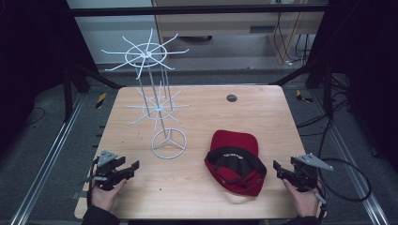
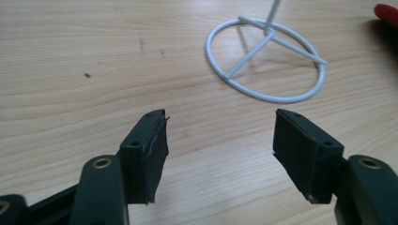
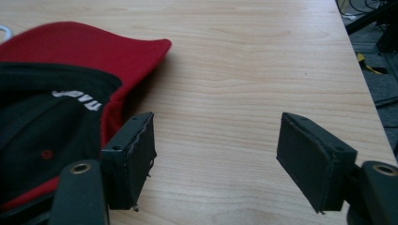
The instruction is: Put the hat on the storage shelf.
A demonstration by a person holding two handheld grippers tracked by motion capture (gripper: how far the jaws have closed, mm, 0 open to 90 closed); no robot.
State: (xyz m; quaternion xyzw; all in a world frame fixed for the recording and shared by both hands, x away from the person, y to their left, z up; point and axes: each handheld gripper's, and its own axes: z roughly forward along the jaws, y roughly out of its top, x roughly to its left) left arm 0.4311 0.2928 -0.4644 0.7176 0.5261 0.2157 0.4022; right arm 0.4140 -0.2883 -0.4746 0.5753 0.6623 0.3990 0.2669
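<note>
Bare table right of rack

I see a pale wood tabletop with a small dark round grommet near its far edge. Metal rails run along the grey floor left and right of it. Cables lie on the floor at the right, and a yellow-black striped marker sits just off the far left corner.
</note>
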